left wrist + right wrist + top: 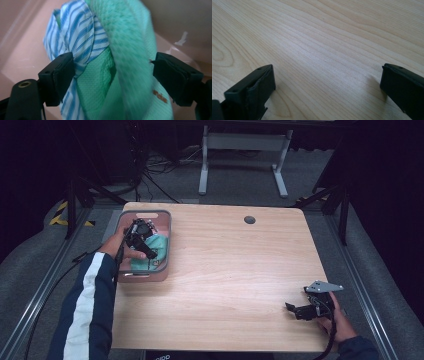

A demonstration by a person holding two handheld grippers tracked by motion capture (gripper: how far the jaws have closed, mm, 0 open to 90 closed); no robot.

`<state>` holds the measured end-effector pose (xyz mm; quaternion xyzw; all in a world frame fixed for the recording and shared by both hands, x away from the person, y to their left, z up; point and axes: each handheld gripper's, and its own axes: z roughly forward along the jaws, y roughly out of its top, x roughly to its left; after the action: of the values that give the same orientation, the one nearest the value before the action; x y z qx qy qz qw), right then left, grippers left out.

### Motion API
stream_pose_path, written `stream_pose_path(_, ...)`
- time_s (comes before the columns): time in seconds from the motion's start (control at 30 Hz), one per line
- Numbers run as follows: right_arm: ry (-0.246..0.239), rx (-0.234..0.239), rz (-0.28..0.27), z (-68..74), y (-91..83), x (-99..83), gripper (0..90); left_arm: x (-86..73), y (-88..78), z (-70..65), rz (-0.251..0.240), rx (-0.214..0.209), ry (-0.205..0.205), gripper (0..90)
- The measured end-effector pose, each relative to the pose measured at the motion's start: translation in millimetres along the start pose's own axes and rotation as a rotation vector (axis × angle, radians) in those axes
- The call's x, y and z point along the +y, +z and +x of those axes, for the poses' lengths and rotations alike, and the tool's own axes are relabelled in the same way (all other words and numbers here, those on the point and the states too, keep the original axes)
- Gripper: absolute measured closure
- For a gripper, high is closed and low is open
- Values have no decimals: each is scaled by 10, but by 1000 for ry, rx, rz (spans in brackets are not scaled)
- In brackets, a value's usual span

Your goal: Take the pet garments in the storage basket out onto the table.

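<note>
High view: the left gripper (150, 251) hides much of the green cloth (159, 244) in the pink bin (169, 227). Close up, jaws wide around green and striped cloth (82, 32). Right gripper (295, 310) wide, empty over the table (235, 270).

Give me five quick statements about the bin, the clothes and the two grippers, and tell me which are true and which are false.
1. The left gripper is down inside the pink bin. True.
2. The bin sits at the table's right edge. False: it sits at the left edge of the wooden table.
3. The left gripper's open jaws stand either side of a green cloth and a blue-striped cloth. True.
4. The right gripper holds a cloth. False: its jaws are open over bare wood.
5. The clothes are spread across the tabletop. False: they are in the bin.
</note>
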<state>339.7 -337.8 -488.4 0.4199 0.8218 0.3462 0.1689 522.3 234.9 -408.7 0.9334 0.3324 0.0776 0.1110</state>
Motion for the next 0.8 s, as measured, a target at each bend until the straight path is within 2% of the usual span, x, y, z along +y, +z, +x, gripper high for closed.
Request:
stream_pose_path(0.1,0,-1,0,0,-1,-1,2,38,146,11,74,-12,-2,157)
stream_pose_path(0.27,1,-1,0,1,-1,-2,2,31,274,52,97,-10,-40,149)
stream_pose_path(0.3,1,-1,0,1,-2,-2,2,30,286,62,104,-17,-61,146)
stream_pose_path(0.37,1,-1,0,1,-1,-1,2,33,301,71,107,-26,-68,146)
stream_pose_path(0.43,0,-1,0,0,-1,-1,3,38,303,69,111,-33,-92,159)
stream_pose_path(0.53,0,-1,0,1,-1,-2,2,18,277,60,94,-54,-96,261)
stream_pose_path(0.67,0,-1,0,0,-1,-2,3,-55,229,86,54,-52,-114,514)
stream_pose_path(0.7,1,-1,0,1,-1,-1,2,-60,222,76,54,-38,-107,537)
stream_pose_path(0.8,1,-1,0,1,-2,-2,3,-59,210,42,48,-33,-88,624)
